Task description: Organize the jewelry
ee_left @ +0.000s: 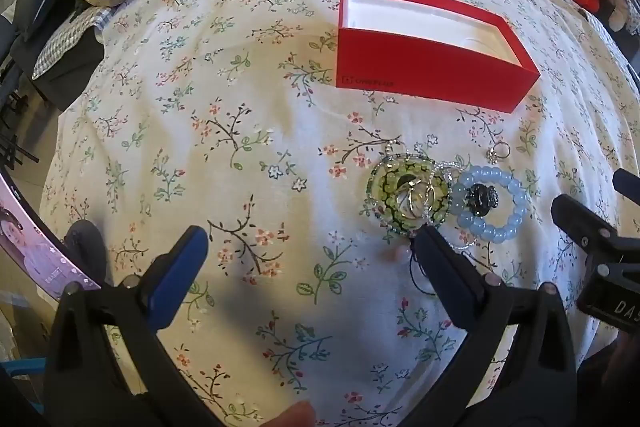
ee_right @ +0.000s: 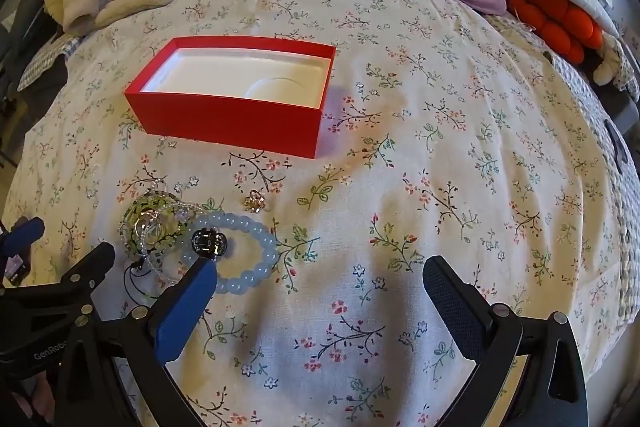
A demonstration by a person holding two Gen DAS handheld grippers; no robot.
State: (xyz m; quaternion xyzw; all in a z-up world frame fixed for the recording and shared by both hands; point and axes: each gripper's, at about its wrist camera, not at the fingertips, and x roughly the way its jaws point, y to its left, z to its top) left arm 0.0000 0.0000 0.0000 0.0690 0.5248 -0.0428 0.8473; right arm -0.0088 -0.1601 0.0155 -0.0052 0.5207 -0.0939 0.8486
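Pale blue bead bracelet [ee_right: 240, 251]: judged light, slippery, loosely flexible, best pinched across one beaded side; left gripper [ee_left: 310, 241] and right gripper [ee_right: 320, 275] spread wide, nothing held.

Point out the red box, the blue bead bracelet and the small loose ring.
Red box [ee_right: 236, 121]: right wrist view, on its front wall.
Blue bead bracelet [ee_right: 267, 239]: right wrist view, on the beads of its right side.
Small ring [ee_right: 255, 205]: right wrist view, on its top.

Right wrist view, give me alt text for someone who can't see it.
An open red box sits empty on a floral bedspread, with a blue bead bracelet, green bracelet and small ring lying nearby. The right tool hovers open.
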